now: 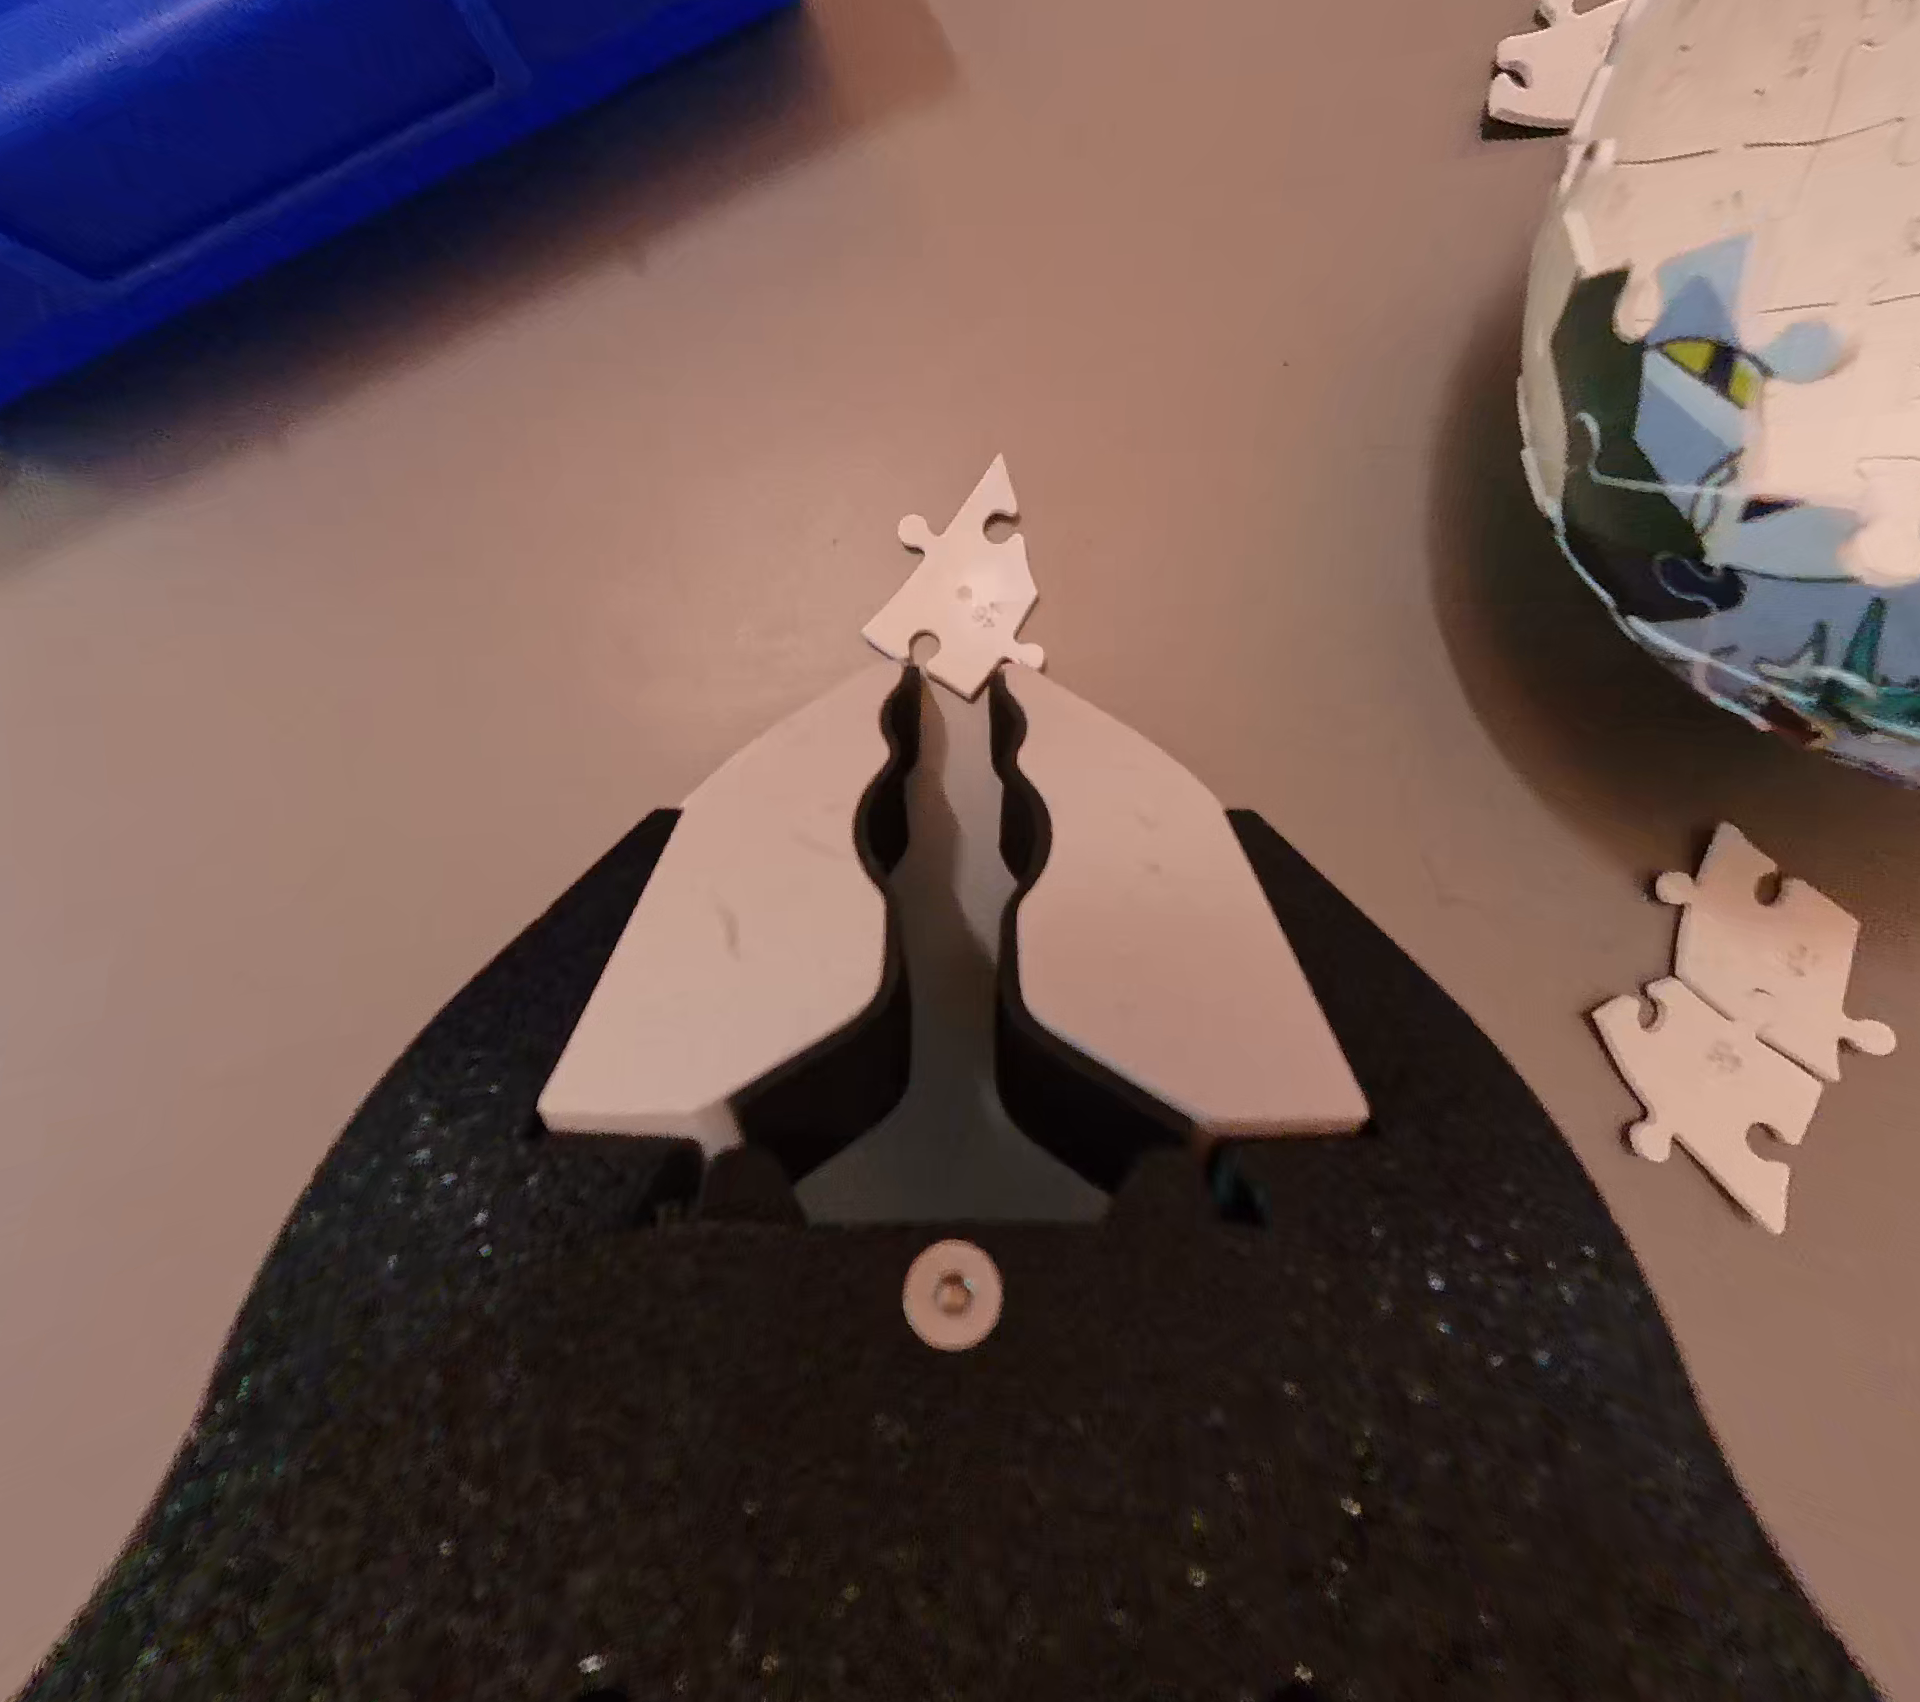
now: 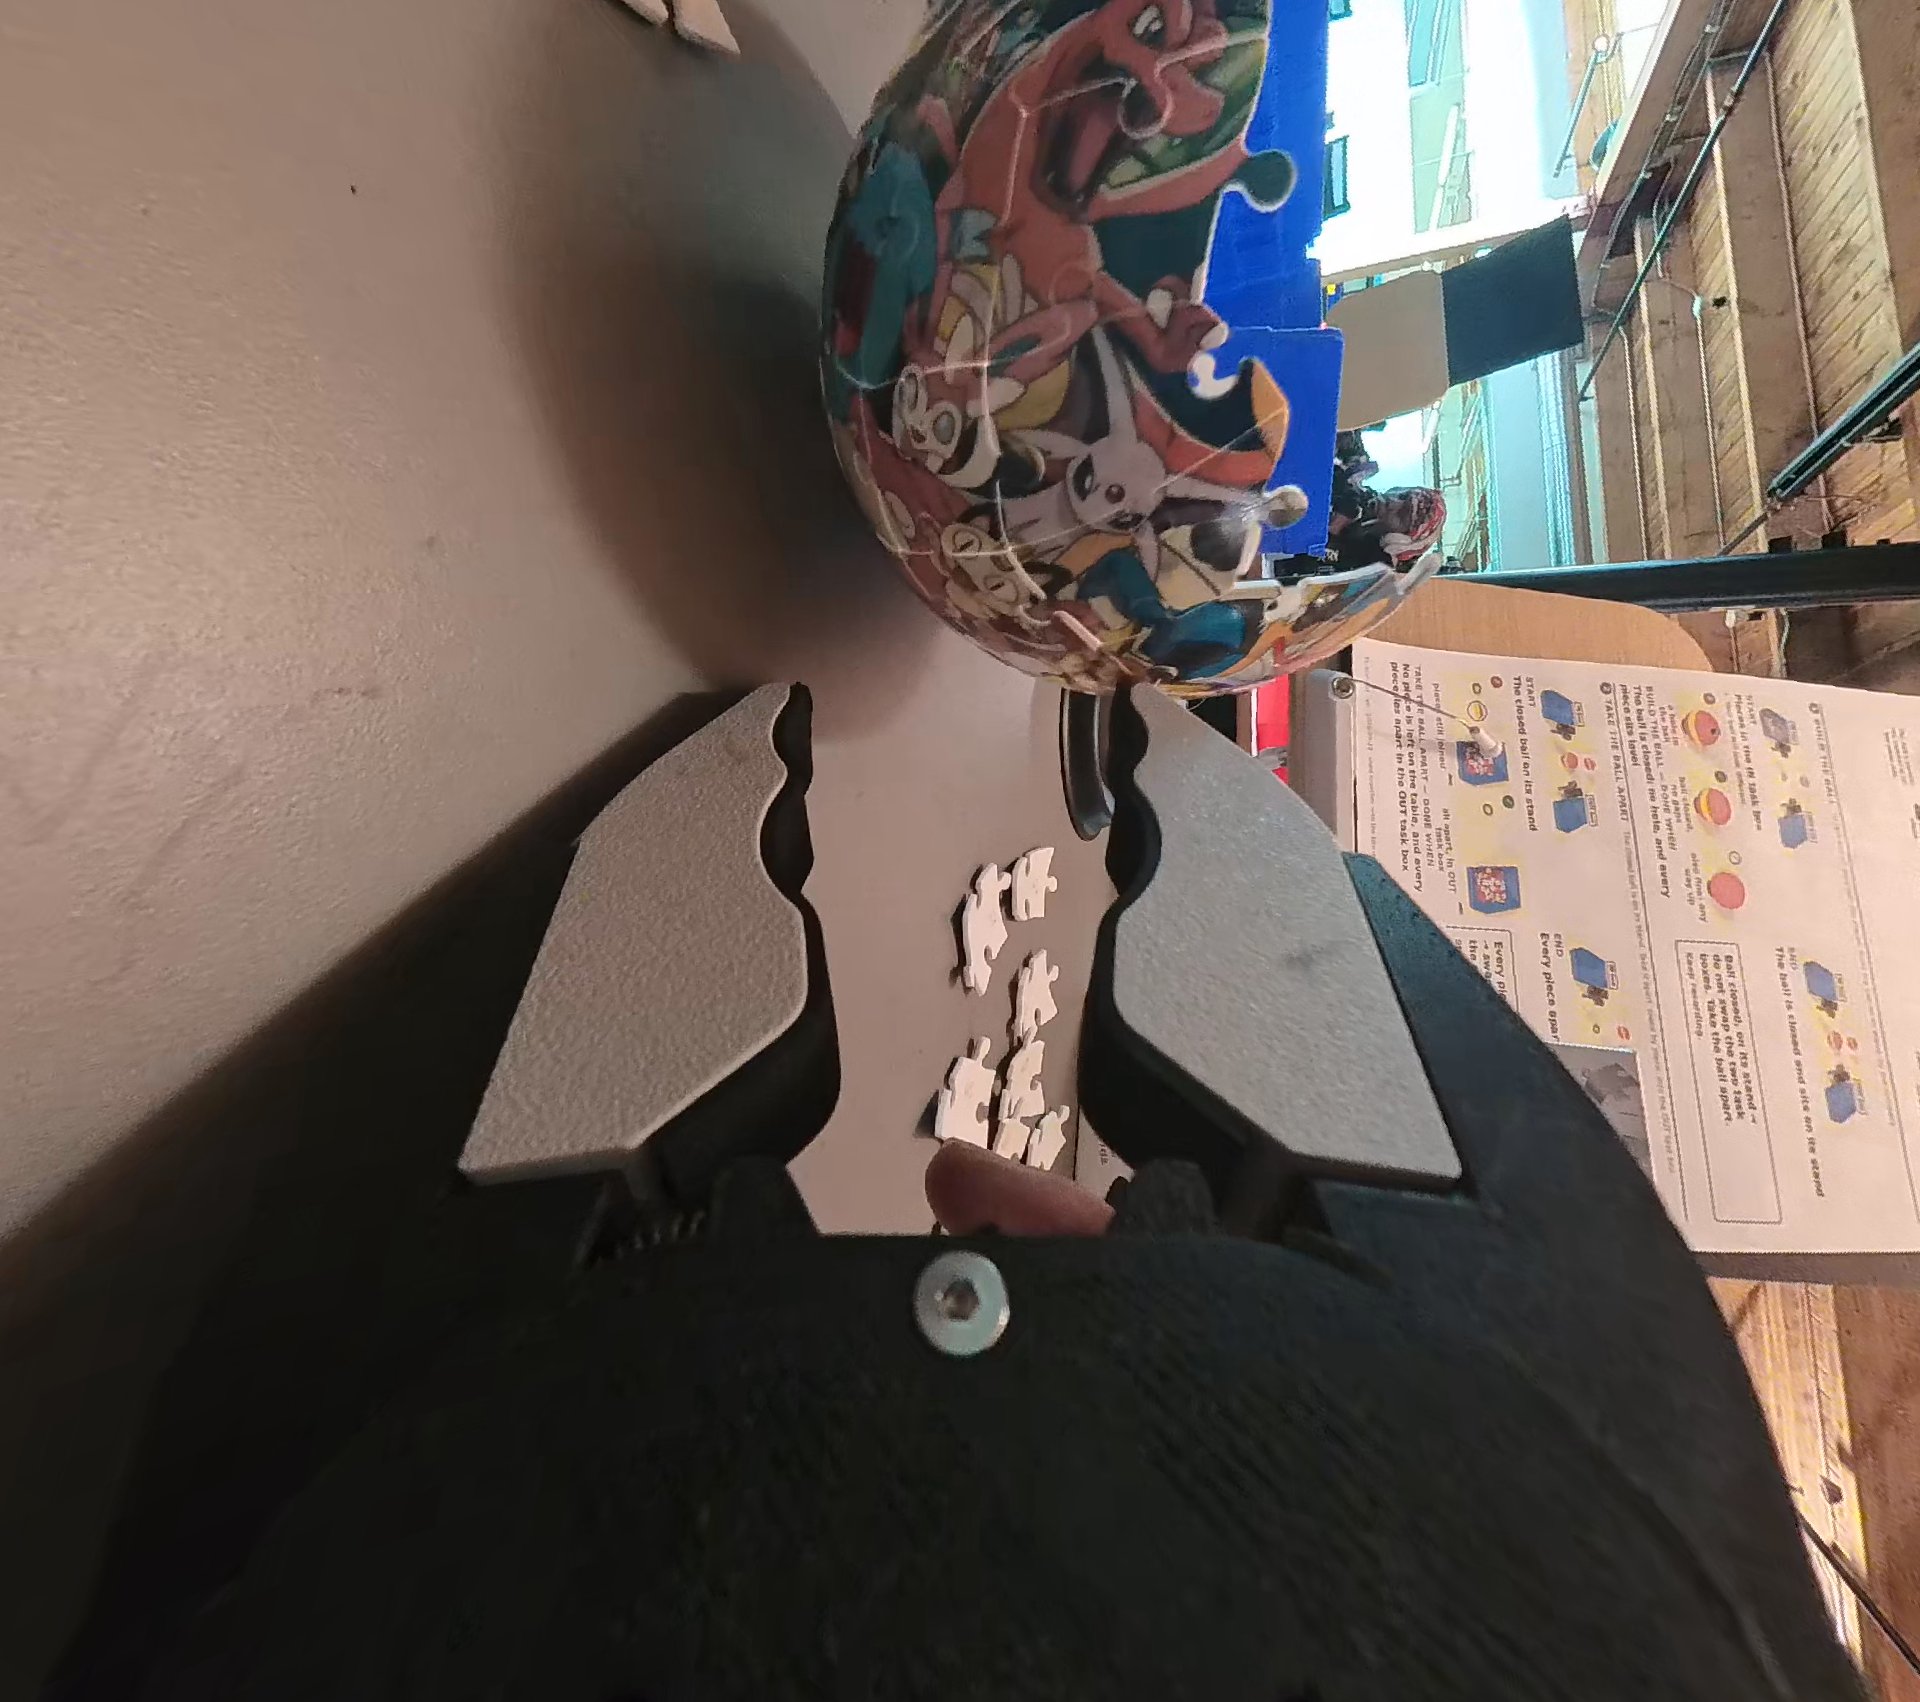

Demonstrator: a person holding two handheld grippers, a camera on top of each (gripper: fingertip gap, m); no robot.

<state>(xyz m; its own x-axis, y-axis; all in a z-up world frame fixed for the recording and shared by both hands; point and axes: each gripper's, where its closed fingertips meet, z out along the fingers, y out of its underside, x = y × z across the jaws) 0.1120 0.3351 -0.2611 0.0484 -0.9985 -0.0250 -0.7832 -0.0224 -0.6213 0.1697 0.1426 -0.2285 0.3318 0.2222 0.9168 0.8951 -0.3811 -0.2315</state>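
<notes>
Left tongs were found drawn narrow, the tips pinching the lower corner of one white puzzle piece. The piece lay blank side up and stood out toward 12 o'clock over the brown table. The hold was on the corner only, and most of the piece was unsupported. A blue bin stood at 10 o'clock, well apart. The partly built puzzle ball sat at 2 o'clock, showing its white inner face above a printed band. A loose piece lay against its far edge, and two joined pieces lay at 4 o'clock. Right tongs were spread wide and held nothing. This camera was rolled on its side. The ball, printed side outward, stood at 12 o'clock. The finger on the 1 o'clock side lay right at the ball's near edge; contact could not be confirmed. The bin was behind the ball. A scatter of white pieces showed between the jaws, farther off on the table. An instruction sheet was posted at 3 o'clock.
</notes>
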